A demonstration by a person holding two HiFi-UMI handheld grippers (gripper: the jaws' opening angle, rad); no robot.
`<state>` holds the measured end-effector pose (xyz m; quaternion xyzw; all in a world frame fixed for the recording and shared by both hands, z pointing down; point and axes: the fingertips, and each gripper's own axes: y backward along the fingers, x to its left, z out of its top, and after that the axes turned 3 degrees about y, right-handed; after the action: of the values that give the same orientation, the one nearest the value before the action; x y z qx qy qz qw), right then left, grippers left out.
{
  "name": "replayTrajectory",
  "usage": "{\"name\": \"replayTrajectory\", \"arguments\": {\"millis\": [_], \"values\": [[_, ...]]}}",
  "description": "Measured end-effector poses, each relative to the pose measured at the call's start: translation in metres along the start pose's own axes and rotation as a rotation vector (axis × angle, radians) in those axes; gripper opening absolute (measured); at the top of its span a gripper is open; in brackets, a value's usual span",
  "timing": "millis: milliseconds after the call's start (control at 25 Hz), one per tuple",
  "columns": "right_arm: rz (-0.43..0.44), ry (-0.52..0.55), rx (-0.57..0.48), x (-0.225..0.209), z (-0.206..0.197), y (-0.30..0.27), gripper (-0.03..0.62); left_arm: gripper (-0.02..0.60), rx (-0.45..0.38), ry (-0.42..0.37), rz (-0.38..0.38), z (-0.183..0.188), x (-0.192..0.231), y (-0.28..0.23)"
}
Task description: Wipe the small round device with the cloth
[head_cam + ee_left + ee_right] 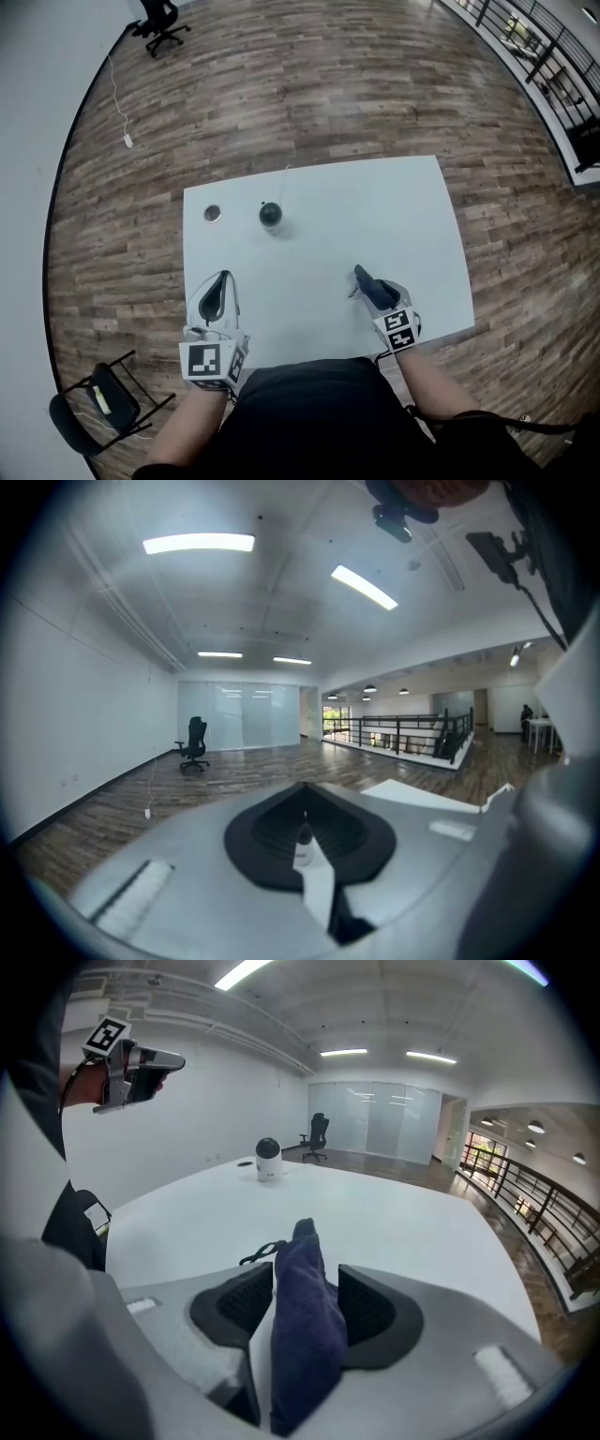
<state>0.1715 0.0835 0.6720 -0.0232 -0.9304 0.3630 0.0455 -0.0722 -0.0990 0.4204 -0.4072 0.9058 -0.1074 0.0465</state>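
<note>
The small round device (271, 215), dark with a pale base, stands at the table's far left; it also shows in the right gripper view (268, 1160), far ahead of the jaws. A dark blue cloth (302, 1326) stands bunched between the jaws of my right gripper (305, 1283), which are apart and loose around it. In the head view that gripper (361, 275) rests near the front right of the white table (375, 216) with the cloth (375, 291) on it. My left gripper (216, 295) is shut and empty, lifted near the front left (305, 832).
A small round disc (213, 214) lies left of the device. A thin cable (287, 175) runs from the device to the table's far edge. A folding chair (98, 403) stands at my left; an office chair (161, 23) is far off on the wooden floor.
</note>
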Motion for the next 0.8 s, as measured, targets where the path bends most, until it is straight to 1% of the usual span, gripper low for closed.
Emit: {"name": "replayTrajectory", "arguments": {"millis": [160, 320, 360, 440, 480, 520, 640, 800], "values": [[0.022, 0.002, 0.031, 0.002, -0.007, -0.010, 0.218, 0.008, 0.007, 0.001, 0.020, 0.002, 0.006, 0.000], [0.030, 0.002, 0.095, 0.002, -0.019, -0.016, 0.218, 0.008, 0.007, 0.006, 0.039, 0.004, 0.009, 0.002], [0.030, -0.003, 0.105, 0.002, -0.021, -0.017, 0.211, 0.008, 0.007, 0.009, 0.044, 0.004, 0.010, 0.002], [0.031, -0.013, 0.115, 0.001, -0.021, -0.018, 0.155, 0.008, 0.013, 0.015, 0.051, 0.002, 0.011, 0.003], [0.032, -0.018, 0.119, 0.000, -0.020, -0.018, 0.141, 0.008, 0.017, 0.017, 0.054, 0.001, 0.012, 0.003], [0.033, -0.022, 0.121, -0.001, -0.019, -0.019, 0.124, 0.008, 0.022, 0.019, 0.057, 0.000, 0.013, 0.003], [0.039, -0.033, 0.104, -0.002, -0.010, -0.021, 0.107, 0.006, 0.023, 0.024, 0.065, -0.002, 0.015, 0.003], [0.052, -0.016, 0.035, 0.000, 0.015, -0.023, 0.103, 0.008, 0.026, 0.042, 0.089, -0.005, 0.020, 0.005]]}}
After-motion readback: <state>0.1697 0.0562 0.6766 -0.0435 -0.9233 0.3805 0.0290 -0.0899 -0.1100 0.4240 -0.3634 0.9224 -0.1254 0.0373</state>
